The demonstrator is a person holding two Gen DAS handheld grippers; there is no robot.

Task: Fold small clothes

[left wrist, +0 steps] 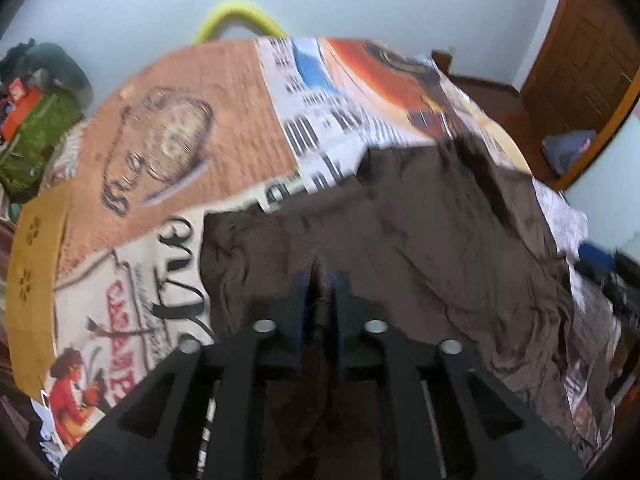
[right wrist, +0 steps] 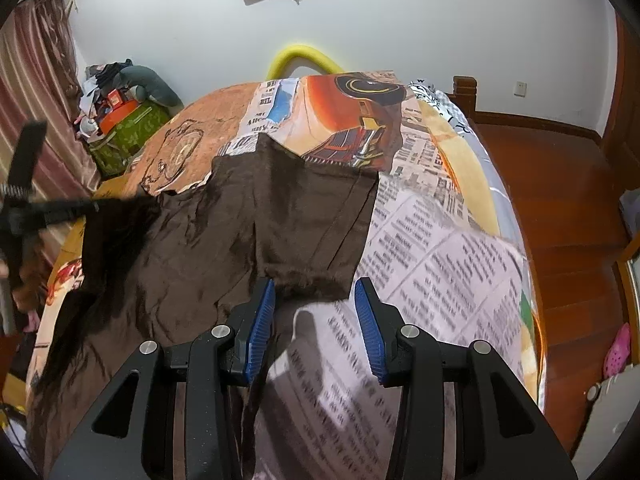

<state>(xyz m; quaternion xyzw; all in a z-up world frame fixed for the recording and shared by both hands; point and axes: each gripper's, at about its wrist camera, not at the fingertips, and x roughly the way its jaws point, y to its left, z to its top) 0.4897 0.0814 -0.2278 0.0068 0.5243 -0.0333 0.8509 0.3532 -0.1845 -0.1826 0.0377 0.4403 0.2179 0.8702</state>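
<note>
Centrally, in the left wrist view, the left gripper (left wrist: 320, 300) has its two blue pads drawn close together with a ridge of the brown garment (left wrist: 420, 248) pinched between them; this picture is blurred, so the pinch seems firm but its exact hold cannot be judged. From the pinched fold the cloth runs away from the gripper and spreads rightward in creases over the bed (left wrist: 168, 128).

In the right wrist view, the right gripper (right wrist: 316, 320) stands spread, blue pads (right wrist: 262, 320) well apart, nothing pressed between them. The left pad lies at or over the garment's near edge, the right pad over bare printed cover. Just beyond the fingertips lies a folded rectangular panel of the brown garment (right wrist: 312, 216), its near hem blurred. To the left the rest of the cloth is looser and wrinkled, and its far left part rises towards the other gripper (right wrist: 24, 208), seen dark and blurred at the picture's edge.

The garment rests on a bedcover (right wrist: 440, 248) printed with newsprint, a sketched cup on orange, and a red car. Behind the bed head, a yellow foam arc (right wrist: 304, 58) stands against the white wall (right wrist: 400, 20). A green box heaped with clutter (right wrist: 124, 132) sits beside the bed on the left, a wooden floor (right wrist: 552, 184) on the right.
</note>
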